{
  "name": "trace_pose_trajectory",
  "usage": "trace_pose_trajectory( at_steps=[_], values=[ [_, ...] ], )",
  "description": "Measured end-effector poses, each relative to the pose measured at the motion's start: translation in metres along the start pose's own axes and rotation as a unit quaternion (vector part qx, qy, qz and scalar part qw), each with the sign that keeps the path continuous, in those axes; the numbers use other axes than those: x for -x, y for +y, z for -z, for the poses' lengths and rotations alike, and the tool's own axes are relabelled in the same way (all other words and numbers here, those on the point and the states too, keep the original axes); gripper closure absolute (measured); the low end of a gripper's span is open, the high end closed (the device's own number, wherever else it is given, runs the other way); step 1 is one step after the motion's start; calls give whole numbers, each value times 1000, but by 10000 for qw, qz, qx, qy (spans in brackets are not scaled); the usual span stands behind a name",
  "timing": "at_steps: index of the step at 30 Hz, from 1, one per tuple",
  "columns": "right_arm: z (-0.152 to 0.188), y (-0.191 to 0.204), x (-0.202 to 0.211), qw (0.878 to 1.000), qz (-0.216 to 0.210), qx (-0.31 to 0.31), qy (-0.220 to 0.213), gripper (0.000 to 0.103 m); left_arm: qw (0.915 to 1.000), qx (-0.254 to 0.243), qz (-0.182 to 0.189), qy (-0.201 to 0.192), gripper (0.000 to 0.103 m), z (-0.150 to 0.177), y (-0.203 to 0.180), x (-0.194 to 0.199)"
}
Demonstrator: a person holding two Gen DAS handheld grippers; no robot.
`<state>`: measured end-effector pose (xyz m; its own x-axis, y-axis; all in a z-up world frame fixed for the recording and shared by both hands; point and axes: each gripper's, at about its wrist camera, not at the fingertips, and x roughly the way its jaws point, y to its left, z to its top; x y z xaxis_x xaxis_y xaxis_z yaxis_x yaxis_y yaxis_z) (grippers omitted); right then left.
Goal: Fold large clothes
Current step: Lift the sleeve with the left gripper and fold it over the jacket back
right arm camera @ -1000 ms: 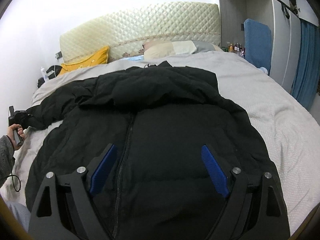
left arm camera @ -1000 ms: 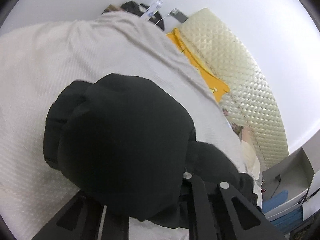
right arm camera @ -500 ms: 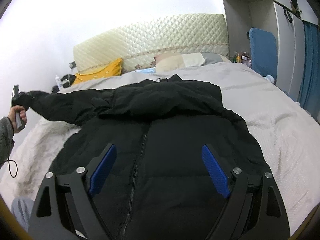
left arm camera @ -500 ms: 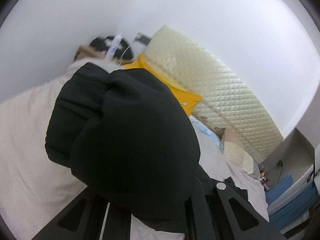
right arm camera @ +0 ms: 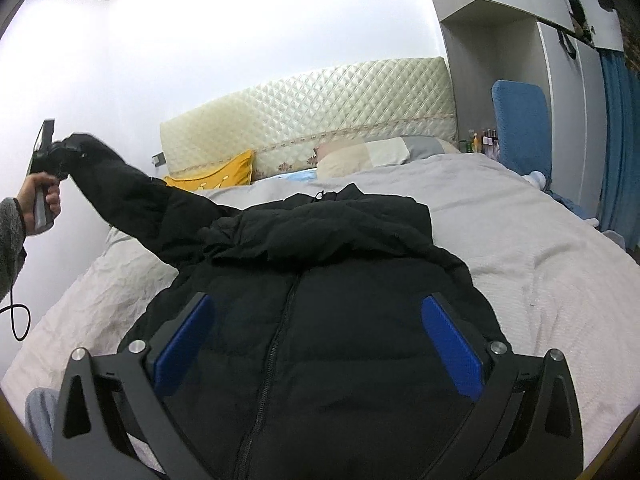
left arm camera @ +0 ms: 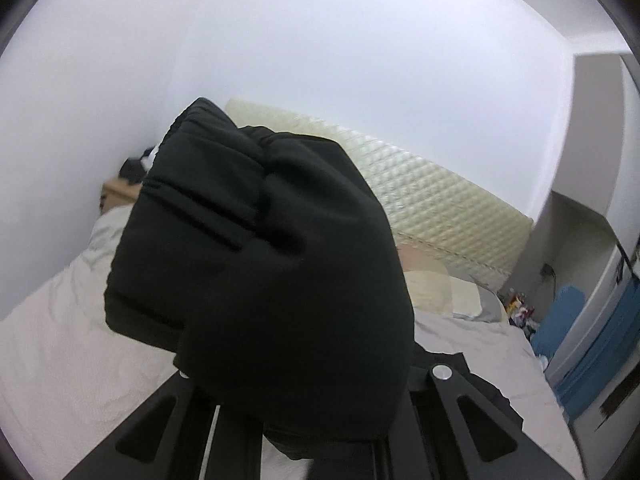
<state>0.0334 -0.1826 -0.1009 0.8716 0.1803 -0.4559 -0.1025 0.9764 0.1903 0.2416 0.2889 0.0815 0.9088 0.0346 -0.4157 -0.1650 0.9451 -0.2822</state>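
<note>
Right wrist view: a black puffer jacket (right arm camera: 340,320) is being shown lying front-up on the bed (right arm camera: 560,264), its zip running toward the foot edge and its collar pointing toward the quilted headboard (right arm camera: 320,108). The right gripper (right arm camera: 316,344) is being held above the jacket's chest with its blue-padded fingers (right arm camera: 452,348) spread wide, nothing being pinched between them; the zip is lying between the two pads. Toward the bed's left edge, one sleeve (right arm camera: 136,200) is being held up off the bedding, stretched from the shoulder to the left gripper (right arm camera: 50,156), which is being gripped by the person's left hand (right arm camera: 42,196). In the left wrist view, the elasticated cuff (left arm camera: 260,272) is being pinched by that gripper, the bunched black fabric bulging forward over the fingers and hiding their tips. A yellow cushion (right arm camera: 216,176) and a pale pillow (right arm camera: 368,154) are being seen against the headboard, beyond the collar.
</note>
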Motion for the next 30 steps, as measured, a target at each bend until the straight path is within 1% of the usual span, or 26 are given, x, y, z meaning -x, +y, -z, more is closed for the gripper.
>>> trace_pose_trajectory(
  at_steps=[3,8,14,16,18,19,21,26,30],
  values=[
    [0,-8,7,10000,34,62,-53,0,9994,-333,18,-49,94,-3,-42,8],
    [-1,-27,12,9999,78,87,-66,0,9970,-725,286,-27,94,11,-120,22],
    [-5,-45,21,9999,-11,19,-116,0,9933,-1001,555,151,94,25,-197,11],
    [-6,-50,25,9998,47,78,-150,0,9907,-1165,686,177,94,35,-222,7],
    [-9,-56,27,9997,51,88,-203,0,9879,-1289,825,233,94,51,-247,4],
    [-9,-57,28,9997,62,83,-216,0,9868,-1331,875,285,94,57,-254,-2],
    [-11,-64,30,9997,93,18,-236,0,9832,-1468,998,423,95,74,-279,-10],
    [-14,-76,28,9995,60,-175,-243,0,9748,-1771,1190,651,96,114,-322,-37],
    [-15,-81,27,9995,48,-203,-237,0,9687,-1864,1359,917,96,155,-348,-63]
  ],
)
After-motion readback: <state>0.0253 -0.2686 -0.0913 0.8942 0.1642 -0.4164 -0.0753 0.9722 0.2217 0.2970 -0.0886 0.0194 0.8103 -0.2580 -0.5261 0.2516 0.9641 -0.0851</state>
